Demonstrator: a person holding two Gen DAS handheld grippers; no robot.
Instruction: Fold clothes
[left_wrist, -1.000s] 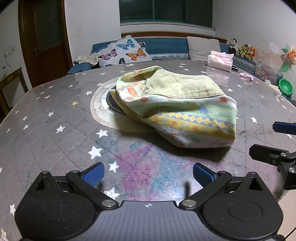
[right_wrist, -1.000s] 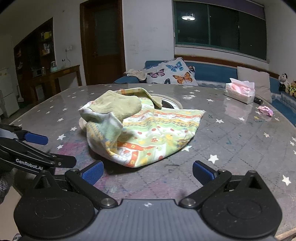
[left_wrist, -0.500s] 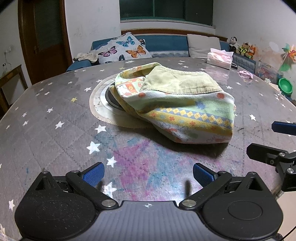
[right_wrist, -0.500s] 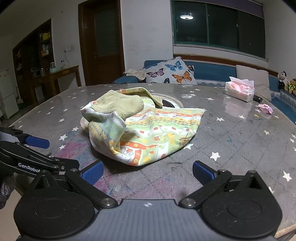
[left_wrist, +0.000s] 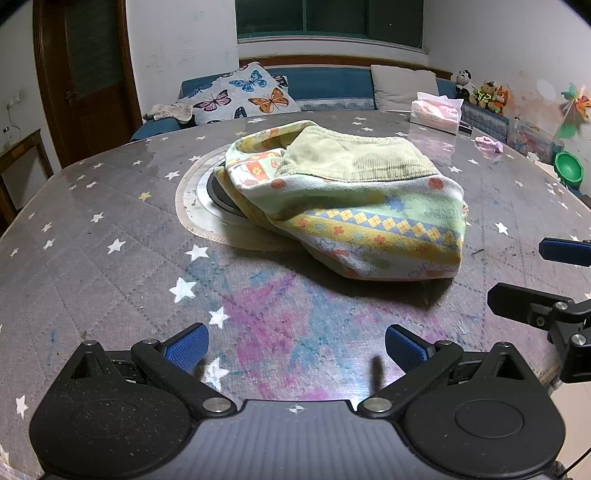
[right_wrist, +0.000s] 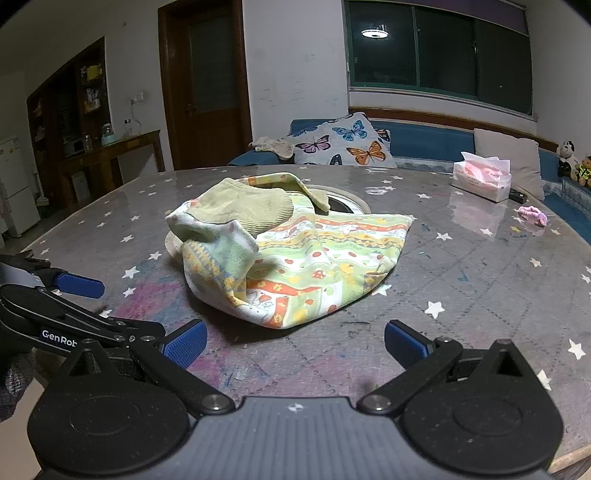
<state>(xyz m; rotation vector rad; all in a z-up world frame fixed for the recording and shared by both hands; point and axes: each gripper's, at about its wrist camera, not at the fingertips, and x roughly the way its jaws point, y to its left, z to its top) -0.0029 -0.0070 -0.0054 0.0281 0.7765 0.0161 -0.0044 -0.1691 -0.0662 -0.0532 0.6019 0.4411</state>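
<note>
Left gripper (left_wrist: 295, 343): jaws spread wide, nothing between them; blue pads (left_wrist: 186, 347) low over the table's near edge.
Right gripper (right_wrist: 293, 341): jaws likewise wide apart, empty; also seen at the right edge of the left view (left_wrist: 550, 280).
Garment (left_wrist: 354, 206): crumpled heap, patterned cloth in yellow, green and orange with an olive ribbed part on top; lies mid-table.
Garment vs left gripper: ahead and a little right of the pads, well apart, bare tabletop between.
Garment vs right gripper: ahead and slightly left (right_wrist: 288, 251); near hem close to the pads but not touching.
Grippers, mutual: left gripper shows at the left of the right view (right_wrist: 74, 306), side by side along the near edge.
Table (left_wrist: 92, 266): round, grey quilted cover with white stars, pink-blue stain just in front of the left pads.
Turntable (left_wrist: 207, 192): round disc at table centre, partly under the garment's far side.
Tissue box (right_wrist: 482, 179): far right on the table, apart from the garment.
Pink scrap (right_wrist: 532, 215): small, near the right rim.
Pillow (left_wrist: 243, 96): butterfly print, on the blue sofa behind the table.
</note>
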